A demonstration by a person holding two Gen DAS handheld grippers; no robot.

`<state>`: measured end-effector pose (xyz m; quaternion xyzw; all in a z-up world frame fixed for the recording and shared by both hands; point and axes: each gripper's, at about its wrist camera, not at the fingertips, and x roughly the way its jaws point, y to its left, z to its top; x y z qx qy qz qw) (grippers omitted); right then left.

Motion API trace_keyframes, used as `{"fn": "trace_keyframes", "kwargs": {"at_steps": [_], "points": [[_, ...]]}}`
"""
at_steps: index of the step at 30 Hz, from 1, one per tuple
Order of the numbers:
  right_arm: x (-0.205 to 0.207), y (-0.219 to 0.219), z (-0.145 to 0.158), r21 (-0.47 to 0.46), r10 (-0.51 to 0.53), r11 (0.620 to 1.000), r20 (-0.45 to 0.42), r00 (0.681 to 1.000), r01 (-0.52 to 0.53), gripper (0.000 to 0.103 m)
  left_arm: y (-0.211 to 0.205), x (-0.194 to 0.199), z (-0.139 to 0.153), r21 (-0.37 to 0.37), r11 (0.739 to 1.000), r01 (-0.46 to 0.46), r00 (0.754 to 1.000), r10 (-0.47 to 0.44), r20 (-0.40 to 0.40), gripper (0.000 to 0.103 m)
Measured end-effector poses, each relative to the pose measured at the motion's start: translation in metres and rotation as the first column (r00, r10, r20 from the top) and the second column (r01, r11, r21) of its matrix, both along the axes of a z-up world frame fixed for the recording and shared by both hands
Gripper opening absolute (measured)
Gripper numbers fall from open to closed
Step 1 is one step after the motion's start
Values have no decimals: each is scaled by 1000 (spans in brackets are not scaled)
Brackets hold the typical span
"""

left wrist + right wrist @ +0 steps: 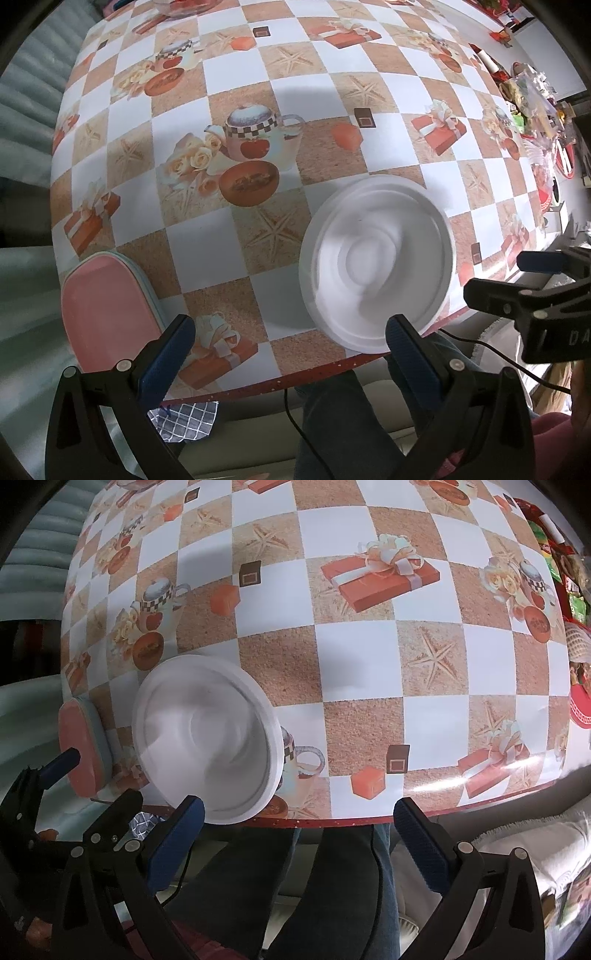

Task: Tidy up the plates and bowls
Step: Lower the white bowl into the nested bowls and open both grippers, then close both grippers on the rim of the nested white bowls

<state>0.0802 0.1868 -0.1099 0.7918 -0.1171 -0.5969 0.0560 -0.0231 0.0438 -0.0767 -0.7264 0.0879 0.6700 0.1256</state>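
Note:
A white bowl (376,258) sits upright near the table's front edge; it also shows in the right wrist view (207,738). A stack of flat plates with a pink one on top (107,306) lies at the front left corner, seen edge-on in the right wrist view (85,746). My left gripper (291,354) is open and empty, just off the table edge, between the plates and the bowl. My right gripper (299,842) is open and empty, off the front edge, right of the bowl. The right gripper also shows in the left wrist view (532,291).
The table (280,92) has a checkered cloth printed with teapots, gifts and starfish. Cluttered packets and red items (532,107) line the far right side. A red basket (580,709) sits at the right edge. A person's legs (332,886) are below the front edge.

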Motion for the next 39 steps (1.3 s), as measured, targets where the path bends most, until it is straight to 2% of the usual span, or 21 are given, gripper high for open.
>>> {"fn": "trace_keyframes", "kwargs": {"at_steps": [20,36,39], "points": [[5,0,-15,5,-20,1000,39,999,20,103,-1,-6,-22,-25,1000,-9,999,10,53,103],[-9,-24,-46,13,0,1000,35,999,0,103,-6,-5,-53,-57,997,-50,995,55,85,103],[-12,-28,-48,7,4,1000,27,1000,-4,103,-11,-4,-56,-59,997,-55,995,60,82,97]]}}
